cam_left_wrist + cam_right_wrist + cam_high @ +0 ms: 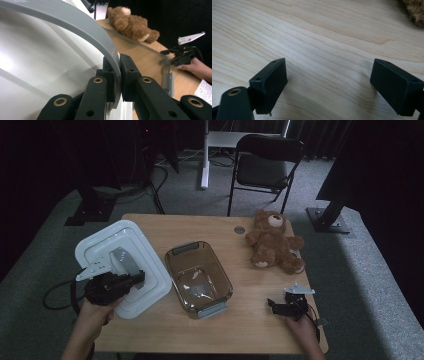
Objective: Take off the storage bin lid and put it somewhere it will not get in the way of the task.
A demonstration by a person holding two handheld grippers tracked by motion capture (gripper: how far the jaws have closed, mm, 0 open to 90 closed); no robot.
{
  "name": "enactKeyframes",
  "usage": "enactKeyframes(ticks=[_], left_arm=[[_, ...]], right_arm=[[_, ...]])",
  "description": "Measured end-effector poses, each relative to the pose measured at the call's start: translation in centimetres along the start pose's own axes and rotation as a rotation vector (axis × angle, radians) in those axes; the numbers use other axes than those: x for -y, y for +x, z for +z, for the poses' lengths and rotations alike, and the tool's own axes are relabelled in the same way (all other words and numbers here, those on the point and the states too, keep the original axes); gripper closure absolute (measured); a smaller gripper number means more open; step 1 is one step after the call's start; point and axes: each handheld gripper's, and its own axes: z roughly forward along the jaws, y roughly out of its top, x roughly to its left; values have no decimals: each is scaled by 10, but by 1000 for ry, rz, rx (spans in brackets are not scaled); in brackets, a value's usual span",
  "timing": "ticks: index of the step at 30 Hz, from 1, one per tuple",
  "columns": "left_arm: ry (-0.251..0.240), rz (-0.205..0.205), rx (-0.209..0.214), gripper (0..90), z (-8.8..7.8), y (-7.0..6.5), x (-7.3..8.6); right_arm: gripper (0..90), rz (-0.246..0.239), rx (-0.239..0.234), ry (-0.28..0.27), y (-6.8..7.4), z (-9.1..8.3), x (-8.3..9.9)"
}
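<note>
The left gripper [117, 75] has its jaws pinched tight on the grey rim of the white lid [125, 245], so the lid can be lifted and carried. The lid is tilted, just beside the clear box [197, 277] on the worktop [250, 320]; it likely goes on that box. The right gripper [280, 306] rests on the other side of the box, jaws wide open, holding nothing. A teddy bear [272, 245] sits behind the box.

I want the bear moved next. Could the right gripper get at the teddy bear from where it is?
Probably yes: the right gripper is open and empty, with bare table up to the teddy bear.
</note>
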Motion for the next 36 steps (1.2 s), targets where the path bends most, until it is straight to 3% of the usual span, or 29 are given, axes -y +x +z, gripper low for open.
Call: enactKeyframes(ticks=[6,11,19,23,25,29,31,36], left_arm=[[33,-33,10,847,5,16,17],[54,-84,47,847,16,29,32],[162,-133,91,847,48,44,53],[202,-156,137,846,61,53,63],[217,-179,164,845,69,59,68],[238,-218,177,845,83,71,77],[255,-252,178,845,92,78,82],[258,-352,241,831,110,94,93]], right_arm=[[131,5,6,0,-1,2,-2],[131,8,8,0,0,1,-2],[132,10,10,1,0,1,-1],[131,10,10,1,0,1,-1],[131,10,10,1,0,1,-1],[131,10,10,1,0,1,-1],[131,10,10,1,0,1,-1],[131,10,10,0,0,1,-1]])
